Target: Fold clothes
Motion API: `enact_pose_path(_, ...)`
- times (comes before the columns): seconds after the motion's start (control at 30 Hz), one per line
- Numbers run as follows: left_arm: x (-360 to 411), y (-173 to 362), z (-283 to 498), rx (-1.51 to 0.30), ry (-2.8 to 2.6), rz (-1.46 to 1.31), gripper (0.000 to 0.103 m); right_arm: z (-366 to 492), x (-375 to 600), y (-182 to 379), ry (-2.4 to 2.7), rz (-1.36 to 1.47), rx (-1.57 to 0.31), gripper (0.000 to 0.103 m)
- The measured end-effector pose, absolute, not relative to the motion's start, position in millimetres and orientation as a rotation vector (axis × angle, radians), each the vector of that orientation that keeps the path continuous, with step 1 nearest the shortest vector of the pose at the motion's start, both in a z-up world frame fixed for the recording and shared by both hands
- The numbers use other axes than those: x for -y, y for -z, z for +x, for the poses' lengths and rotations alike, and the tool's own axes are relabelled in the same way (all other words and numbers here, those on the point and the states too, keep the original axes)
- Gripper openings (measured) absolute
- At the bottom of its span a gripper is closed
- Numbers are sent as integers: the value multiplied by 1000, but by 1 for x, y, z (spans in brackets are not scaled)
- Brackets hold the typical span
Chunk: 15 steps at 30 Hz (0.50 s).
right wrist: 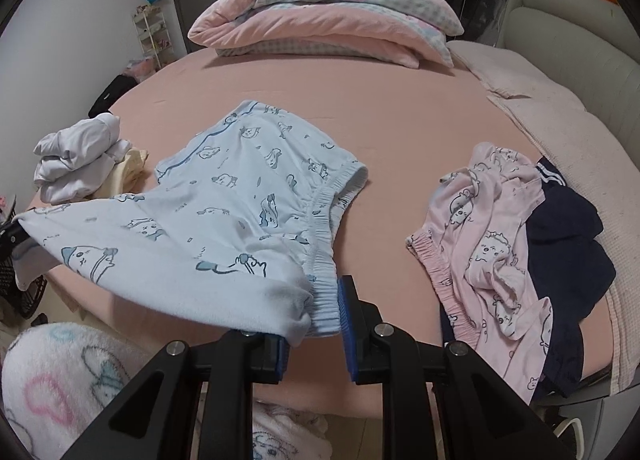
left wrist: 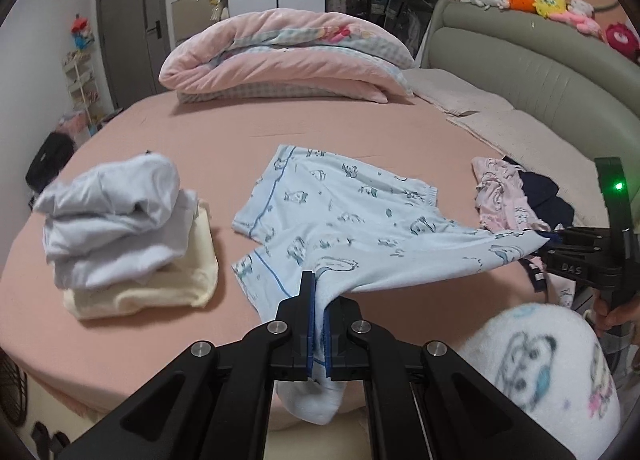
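Observation:
Pale blue shorts [left wrist: 340,216] [right wrist: 224,196] with a cartoon print lie partly on the pink bed [left wrist: 360,128], their near edge lifted and stretched between both grippers. My left gripper [left wrist: 318,288] is shut on a leg hem, and cloth hangs down below its pads. It shows at the far left edge of the right wrist view [right wrist: 12,232]. My right gripper [right wrist: 316,320] is shut on the bunched elastic waistband, which hides its left finger. In the left wrist view the right gripper [left wrist: 560,242] pulls the shorts' corner taut.
A folded stack of white and cream clothes [left wrist: 120,228] [right wrist: 80,156] sits left of the shorts. Crumpled pink pyjamas [right wrist: 500,240] and a navy garment [right wrist: 568,244] lie to the right. A folded quilt [left wrist: 288,56] lies at the far side, by a padded headboard [left wrist: 540,72]. A fleece sleeve [left wrist: 540,364] is close.

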<state>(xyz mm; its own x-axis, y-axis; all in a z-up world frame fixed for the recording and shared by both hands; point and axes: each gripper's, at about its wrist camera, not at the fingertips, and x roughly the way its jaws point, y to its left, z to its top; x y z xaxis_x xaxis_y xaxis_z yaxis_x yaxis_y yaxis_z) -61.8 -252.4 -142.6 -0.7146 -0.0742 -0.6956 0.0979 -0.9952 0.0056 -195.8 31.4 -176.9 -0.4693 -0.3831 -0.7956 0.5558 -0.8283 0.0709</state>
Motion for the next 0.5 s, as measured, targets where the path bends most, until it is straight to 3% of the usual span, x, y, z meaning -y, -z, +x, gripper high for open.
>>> enact_pose_path(0.5,273,122,-163,100,2854,1183,2,-245,-13,160,2271,1231,-241,19)
